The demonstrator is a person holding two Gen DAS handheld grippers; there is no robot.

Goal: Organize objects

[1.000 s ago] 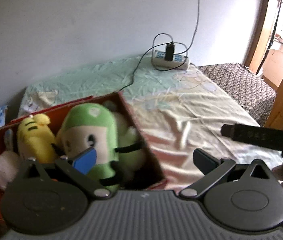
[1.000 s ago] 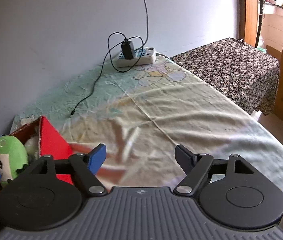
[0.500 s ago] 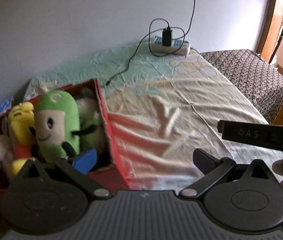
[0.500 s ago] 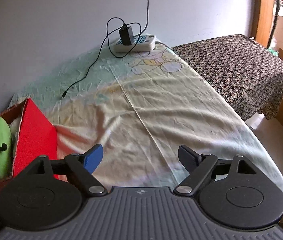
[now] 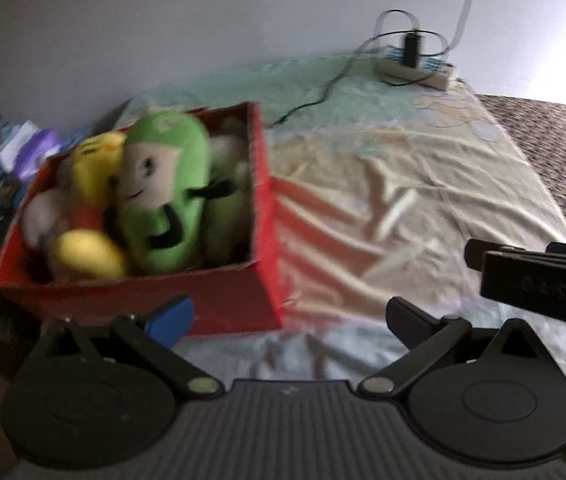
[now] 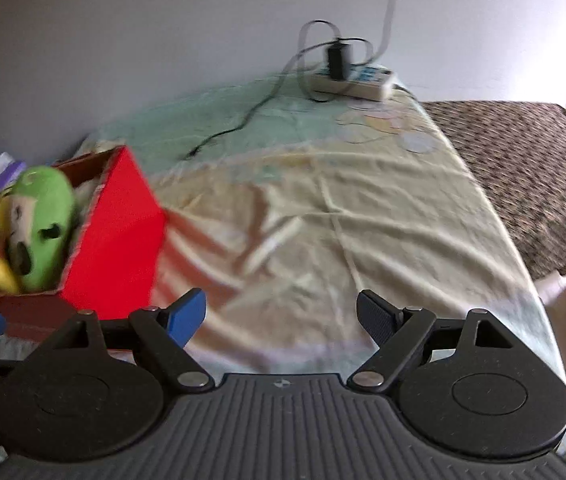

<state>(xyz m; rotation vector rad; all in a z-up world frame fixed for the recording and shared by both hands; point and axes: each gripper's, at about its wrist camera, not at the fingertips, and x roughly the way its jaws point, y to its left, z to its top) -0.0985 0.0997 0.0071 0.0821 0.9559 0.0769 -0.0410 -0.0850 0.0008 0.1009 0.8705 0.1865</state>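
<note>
- Closest in, the left tool (image 5: 289, 316) hangs wide open with nothing between its fingers, and the right tool (image 6: 281, 312) is just the same: spread wide, holding nothing.
- And here's the change: half a second ago the red box (image 5: 219, 300) sat further left and lower in the left view; now both tools have drawn back and swung, so the box's near wall faces the left camera squarely. Both views are smeared, so the hands are on the move.
- What that tells me: the toys are packed and the tools are backing off. The sorting looks close to done, I'd say.
- Pose now: the left tool is level, just short of the box's near wall and aimed past its right corner; the right tool sits to the right of the box, level too, pointing up the bed (image 6: 363, 216).
- Inside the box: the green plush (image 5: 163, 192) lies against the right wall, with the yellow plush (image 5: 91, 208) tucked to its left and a white one beyond. The other white shapes are too blurred to name.
- Right of the box the bedsheet runs bare.
- Far beyond the box, by the wall, a power strip (image 6: 353, 82) with a black charger (image 6: 337, 62) plugged in, its cable trailing back toward the box.
</note>
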